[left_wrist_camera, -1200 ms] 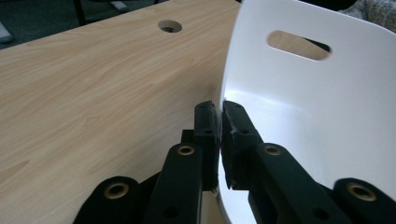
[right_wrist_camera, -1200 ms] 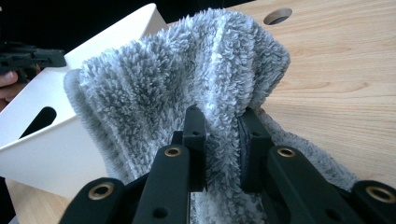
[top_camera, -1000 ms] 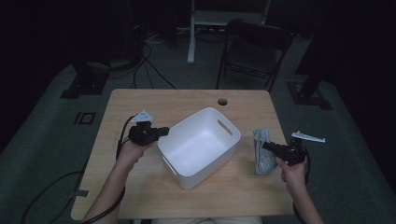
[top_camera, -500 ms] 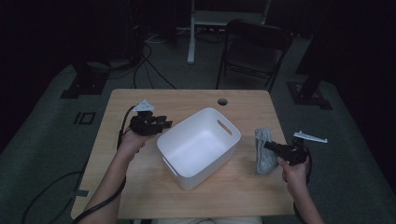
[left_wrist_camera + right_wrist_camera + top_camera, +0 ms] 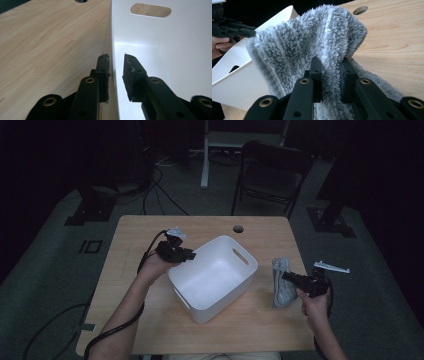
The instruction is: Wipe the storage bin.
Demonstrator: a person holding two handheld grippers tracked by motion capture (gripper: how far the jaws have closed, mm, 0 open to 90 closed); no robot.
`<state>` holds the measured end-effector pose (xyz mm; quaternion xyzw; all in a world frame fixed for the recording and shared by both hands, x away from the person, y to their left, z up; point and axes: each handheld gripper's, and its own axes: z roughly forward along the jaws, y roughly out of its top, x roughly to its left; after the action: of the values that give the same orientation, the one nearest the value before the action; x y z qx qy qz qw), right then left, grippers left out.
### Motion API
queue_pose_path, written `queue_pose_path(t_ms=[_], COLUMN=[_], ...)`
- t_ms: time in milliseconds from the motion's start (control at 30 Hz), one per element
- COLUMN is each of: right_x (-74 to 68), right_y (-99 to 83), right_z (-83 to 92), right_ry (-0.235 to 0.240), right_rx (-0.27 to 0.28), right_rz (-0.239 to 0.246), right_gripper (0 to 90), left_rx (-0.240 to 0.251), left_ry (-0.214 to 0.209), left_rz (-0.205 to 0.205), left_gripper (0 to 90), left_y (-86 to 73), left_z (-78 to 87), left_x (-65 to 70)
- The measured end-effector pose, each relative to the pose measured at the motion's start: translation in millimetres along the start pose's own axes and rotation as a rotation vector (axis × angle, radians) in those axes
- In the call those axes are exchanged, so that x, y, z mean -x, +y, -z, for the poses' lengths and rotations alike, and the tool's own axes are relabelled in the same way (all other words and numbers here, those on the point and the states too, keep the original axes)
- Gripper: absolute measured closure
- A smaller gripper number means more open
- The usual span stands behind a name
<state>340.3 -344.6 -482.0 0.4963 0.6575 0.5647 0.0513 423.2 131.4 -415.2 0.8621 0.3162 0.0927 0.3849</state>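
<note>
Grey fluffy towel [image 5: 312, 42] pinched in right gripper [image 5: 330, 72], beside white bin [image 5: 215, 275] on wooden worktop [image 5: 130, 245]; left gripper [image 5: 115, 72] astride bin's rim, narrowly apart, just closing, pads not pressing.

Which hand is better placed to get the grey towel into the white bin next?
Right. The right tool is already shut on the grey towel beside the white bin; the left tool straddles the bin's wall, jaws just closing.
</note>
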Motion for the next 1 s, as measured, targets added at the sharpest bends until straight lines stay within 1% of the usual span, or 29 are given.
queue_pose_path(t_ms=[67, 100, 133, 167, 200, 267, 300, 333, 467, 600, 633, 667, 767, 800, 867, 1000], right_x=[-0.3, -0.7, -1.0, -1.0, -0.7, -0.6, -0.4, 0.0, -0.5, -0.1, 0.0, 0.1, -0.2, -0.7, -0.6, 0.0], right_y=[0.0, 0.0, 0.0, 0.0, -0.1, -0.1, -0.1, -0.1, 0.1, -0.1, -0.3, -0.4, 0.0, 0.3, 0.2, -0.3], right_z=[-0.2, -0.5, -0.9, -0.9, -1.0, -1.1, -1.1, -1.0, -0.6, 0.0, 0.0, 0.0, 0.0, 0.2, 0.2, -0.3], right_ry=[0.001, 0.001, 0.002, 0.002, 0.002, 0.002, 0.001, 0.001, 0.001, 0.001, -0.001, 0.0, 0.001, 0.0, -0.001, 0.0], right_rx=[0.0, -0.002, -0.004, -0.004, -0.004, -0.005, -0.005, -0.004, -0.002, -0.002, -0.003, -0.005, -0.002, -0.003, -0.002, -0.006], right_rz=[0.0, 0.002, 0.004, 0.004, 0.002, 0.001, 0.002, -0.001, 0.002, 0.001, 0.001, 0.0, 0.002, 0.004, 0.004, 0.002], right_gripper=[76.8, 76.9, 76.8, 76.8, 76.8, 76.9, 76.9, 76.8, 76.9, 76.9, 76.9, 76.8, 76.8, 76.9, 76.9, 76.8], left_rx=[-0.002, -0.009, -0.005, -0.002, 0.002, 0.013, 0.016, 0.021, 0.037, 0.051, 0.056, 0.059, 0.075, 0.082, 0.094, 0.102], left_ry=[-0.003, 0.007, 0.015, 0.013, 0.018, 0.012, 0.014, 0.019, 0.024, 0.048, 0.049, 0.054, 0.083, 0.101, 0.123, 0.171], left_rz=[0.004, 0.009, 0.02, 0.032, 0.046, 0.065, 0.069, 0.063, 0.09, 0.105, 0.121, 0.125, 0.157, 0.174, 0.2, 0.224], left_gripper=[76.8, 79.8, 84.1, 84.1, 86.6, 86.7, 86.7, 86.8, 86.8, 87.3, 87.3, 87.2, 87.2, 87.2, 87.1, 87.1], left_y=[0.8, 1.3, 1.2, 1.1, 0.5, -1.0, -1.6, -2.3, -5.9, -9.7, -11.0, -12.0, -15.8, -17.6, -20.0, -23.6], left_z=[-2.2, -2.8, -3.2, -3.4, -2.8, -2.7, -2.5, -2.5, -0.8, 1.8, 2.6, 3.4, 6.3, 7.7, 9.3, 12.9], left_x=[0.4, 0.4, 0.6, -0.1, -1.1, -2.0, -1.4, -0.8, -0.2, 0.9, 0.5, 0.4, -0.1, -0.3, -0.7, 0.4])
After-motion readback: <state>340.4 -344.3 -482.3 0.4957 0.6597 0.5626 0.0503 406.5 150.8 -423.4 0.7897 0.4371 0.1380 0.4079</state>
